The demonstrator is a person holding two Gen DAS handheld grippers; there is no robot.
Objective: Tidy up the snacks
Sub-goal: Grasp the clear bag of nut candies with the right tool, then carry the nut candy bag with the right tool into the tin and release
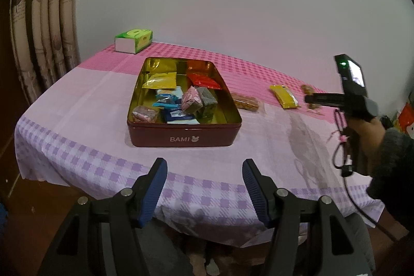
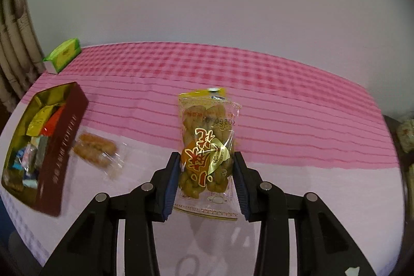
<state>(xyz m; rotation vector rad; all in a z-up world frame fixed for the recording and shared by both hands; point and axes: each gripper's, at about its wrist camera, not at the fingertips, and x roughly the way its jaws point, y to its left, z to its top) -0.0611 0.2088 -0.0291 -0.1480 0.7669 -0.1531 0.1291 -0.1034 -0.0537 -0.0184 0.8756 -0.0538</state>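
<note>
Meanwhile, the right tool (image 2: pixel 206 179) is clamped on a clear packet of twisted fried snacks (image 2: pixel 207 146), its blue pads (image 2: pixel 172 184) pressing the packet's two sides above the pink checked cloth of the counter (image 2: pixel 297 120). A yellow packet (image 1: pixel 284 96) lies flat on the counter right of the tin, partly hidden behind the held one in the right wrist view. A second clear packet of fried twists (image 2: pixel 94 150) lies on the cloth just beside the dark red tin (image 1: pixel 181 136), which stands open with its gold lining showing and holds yellow, red, blue and pink wrapped snacks. The left tool (image 1: pixel 204 194) hangs at the counter's near edge with its pads apart and nothing between them. A green tissue box (image 1: pixel 134 41) sits at the far corner, near a curtain (image 1: pixel 44 38). A person's hand (image 1: pixel 367 129) in a grey sleeve grips the right tool's handle.
</note>
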